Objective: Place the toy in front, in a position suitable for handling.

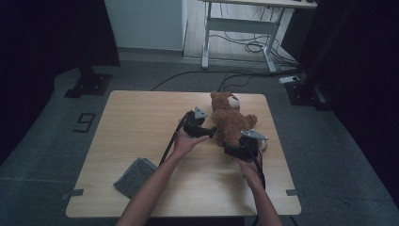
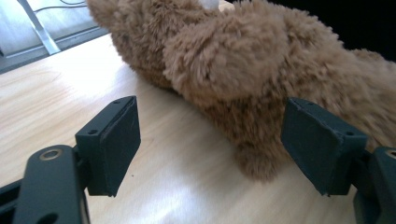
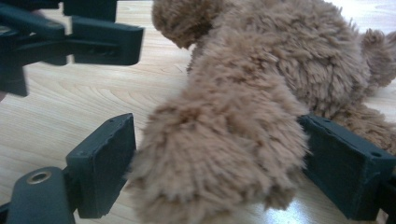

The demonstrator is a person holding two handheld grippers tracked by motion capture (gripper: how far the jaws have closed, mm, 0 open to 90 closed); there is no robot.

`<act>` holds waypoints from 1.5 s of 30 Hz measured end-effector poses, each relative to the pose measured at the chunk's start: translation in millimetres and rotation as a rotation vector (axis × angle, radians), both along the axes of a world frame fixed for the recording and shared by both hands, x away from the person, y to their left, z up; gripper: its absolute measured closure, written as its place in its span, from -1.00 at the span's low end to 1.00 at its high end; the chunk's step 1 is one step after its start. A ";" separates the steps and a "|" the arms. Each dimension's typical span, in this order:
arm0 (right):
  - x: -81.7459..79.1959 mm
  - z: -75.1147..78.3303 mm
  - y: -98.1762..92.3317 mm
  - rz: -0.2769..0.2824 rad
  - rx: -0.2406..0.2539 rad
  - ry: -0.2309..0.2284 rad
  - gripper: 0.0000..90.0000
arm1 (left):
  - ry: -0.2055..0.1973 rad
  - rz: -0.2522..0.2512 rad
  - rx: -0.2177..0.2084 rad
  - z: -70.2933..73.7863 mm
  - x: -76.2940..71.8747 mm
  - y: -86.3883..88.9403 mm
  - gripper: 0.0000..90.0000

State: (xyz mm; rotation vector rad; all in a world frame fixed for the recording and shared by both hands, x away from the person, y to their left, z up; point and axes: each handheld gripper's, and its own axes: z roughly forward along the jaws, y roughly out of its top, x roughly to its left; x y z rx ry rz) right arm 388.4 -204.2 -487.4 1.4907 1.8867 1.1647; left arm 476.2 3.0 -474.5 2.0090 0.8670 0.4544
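A brown teddy bear point(image 1: 230, 120) lies on the wooden table point(image 1: 136, 117), head toward the far edge. My left gripper point(image 1: 211, 131) is at the bear's left side, open; in the left gripper view its jaws point(image 2: 212, 137) stand wide apart with a bear limb point(image 2: 252, 154) just ahead of them. My right gripper point(image 1: 230, 149) is at the bear's near end. In the right gripper view point(image 3: 217, 163) a furry leg point(image 3: 219, 154) fills the gap between the wide-set jaws, the fur brushing both pads without being squeezed. The left gripper point(image 3: 93, 42) also shows at the top left there.
A folded grey cloth point(image 1: 135, 176) lies near the table's front left corner. Beyond the table stand a white desk frame point(image 1: 235, 28) and loose cables point(image 1: 244, 47) on the floor. Black stand bases point(image 1: 89, 84) sit at both far corners.
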 end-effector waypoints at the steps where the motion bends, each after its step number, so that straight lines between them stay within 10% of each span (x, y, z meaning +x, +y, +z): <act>1: 0.0 0.0 0.0 0.000 0.000 0.000 -0.70 | 0.000 0.000 0.000 0.0 0.0 0.0 -0.56; 13: 9.1 -7.7 3.3 0.005 0.004 0.021 -0.67 | 0.017 -0.017 0.025 -6.5 23.8 -26.4 -0.53; 24: 16.7 -15.5 -3.5 0.046 -0.044 0.076 0.02 | 0.032 -0.043 -0.023 -6.3 28.5 -26.0 0.50; 30: 17.0 -15.9 -6.5 0.037 -0.074 0.080 0.24 | 0.018 -0.046 -0.029 5.0 23.7 -18.1 0.66; 35: 14.6 -10.8 -12.0 -0.033 -0.092 0.016 0.39 | -0.006 -0.066 -0.094 25.2 13.0 -5.0 0.70; 45: 8.6 18.4 -1.4 -0.001 -0.086 -0.079 0.40 | -0.079 -0.080 -0.184 61.3 -30.3 44.0 0.71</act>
